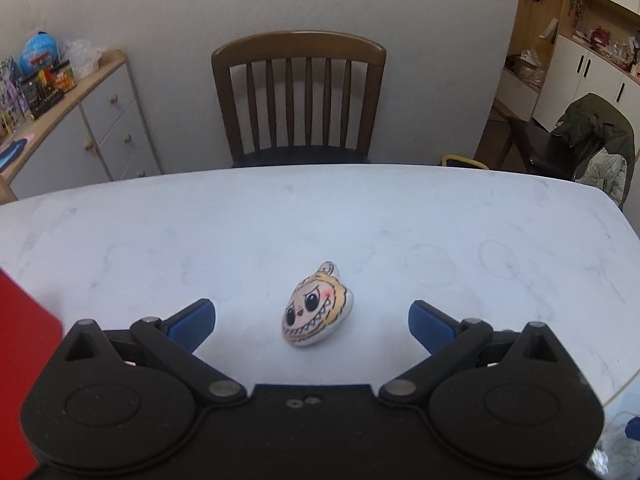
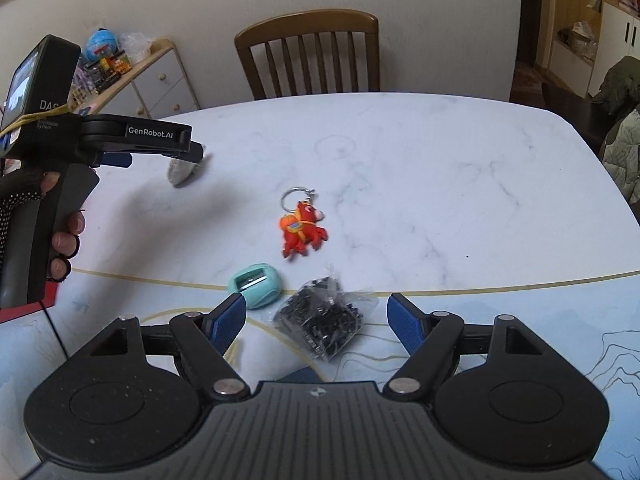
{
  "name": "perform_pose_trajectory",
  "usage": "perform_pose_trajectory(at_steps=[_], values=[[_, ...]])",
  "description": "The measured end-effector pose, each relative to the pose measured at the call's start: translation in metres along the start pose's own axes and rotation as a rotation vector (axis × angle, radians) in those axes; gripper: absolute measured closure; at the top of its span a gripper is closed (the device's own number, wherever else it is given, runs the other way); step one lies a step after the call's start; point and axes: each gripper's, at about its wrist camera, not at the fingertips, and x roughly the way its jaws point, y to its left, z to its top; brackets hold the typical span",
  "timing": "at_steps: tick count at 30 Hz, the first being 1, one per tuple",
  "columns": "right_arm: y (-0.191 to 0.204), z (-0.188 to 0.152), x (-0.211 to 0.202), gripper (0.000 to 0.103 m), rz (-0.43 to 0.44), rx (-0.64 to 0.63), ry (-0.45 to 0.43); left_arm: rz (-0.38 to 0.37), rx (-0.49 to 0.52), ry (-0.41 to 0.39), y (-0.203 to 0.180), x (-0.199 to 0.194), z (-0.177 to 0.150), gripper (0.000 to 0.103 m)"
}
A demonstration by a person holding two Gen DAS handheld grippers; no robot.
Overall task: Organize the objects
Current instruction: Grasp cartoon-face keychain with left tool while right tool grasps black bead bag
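- Spread wide, the jaws of the left gripper (image 1: 312,322) stand with nothing held; a small face charm (image 1: 317,312), a grinning cartoon face with yellow hair, lies on the desk between the two blue pads, touching neither.
- Just as wide, the jaws of the right gripper (image 2: 317,316) hold nothing; a clear bag of small black parts (image 2: 325,325) lies on the desk between its pads, apart from both.
- Just left of that bag sits a teal pencil sharpener (image 2: 254,286), close to the right gripper's left pad.
- Farther out lies a red horse keychain (image 2: 302,230) with its metal ring pointing to the far side.
- From the right wrist view the left gripper shows at far left, a gloved hand (image 2: 36,216) around its handle, its tip over the pale charm.
- The white marble desk (image 1: 400,216) carries all of these; a pale blue mat (image 2: 520,320) with thin line drawings covers its near part.
- Something red (image 1: 20,352) stands at the near left edge; I cannot tell what it is.
- Beyond the far edge stands a wooden chair (image 1: 298,96), with a cluttered sideboard (image 1: 100,112) far left.
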Motion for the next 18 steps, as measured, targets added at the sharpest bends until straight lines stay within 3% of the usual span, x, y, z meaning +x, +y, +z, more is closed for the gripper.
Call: perform_pose_trajectory(at_steps=[11,18], values=[[0.0,0.0,0.021,0.026,0.028,-0.005,0.028,0.029,0.029,-0.016,-0.003,0.023,-0.001,0.002],[0.003,-0.006,0.023,0.027,0.041,-0.035,0.042,0.015,0.024,-0.005,0.001,0.032,-0.003,0.024]])
